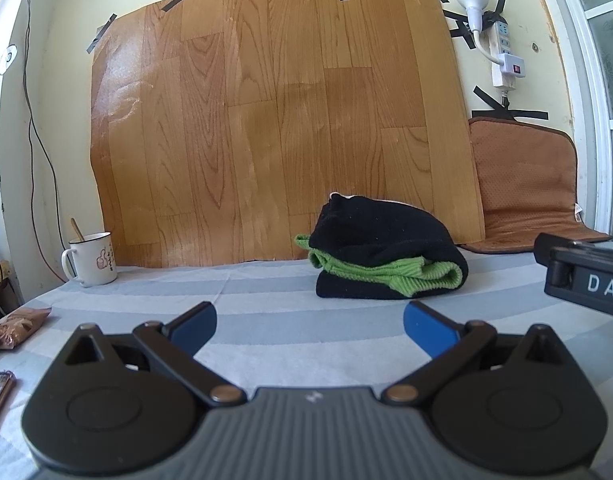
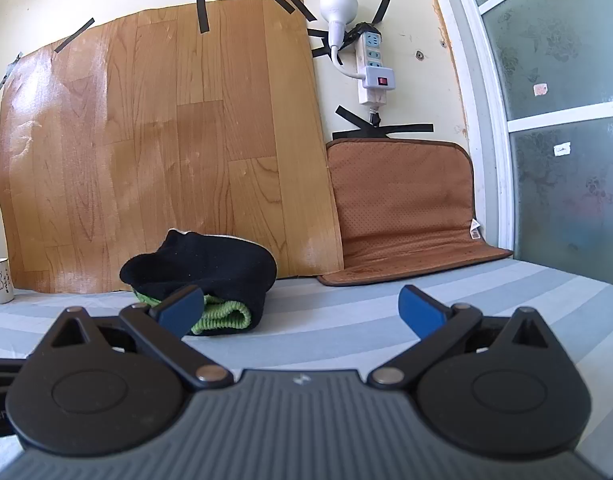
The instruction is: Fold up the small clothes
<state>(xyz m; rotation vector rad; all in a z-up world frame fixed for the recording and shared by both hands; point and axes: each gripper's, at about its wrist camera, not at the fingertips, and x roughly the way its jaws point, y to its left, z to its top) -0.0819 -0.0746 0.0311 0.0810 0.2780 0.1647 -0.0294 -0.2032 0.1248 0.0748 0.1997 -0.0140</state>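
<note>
Left wrist: striped sheet (image 1: 266, 292), wood-print backdrop (image 1: 274, 120).

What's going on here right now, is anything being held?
Nothing is held. Both grippers, left and right, are open with their blue fingers spread above the striped sheet. A folded black and green garment lies in a bundle on the sheet near the wood-pattern mat; neither gripper touches it. A mug stands off to the left.
</note>
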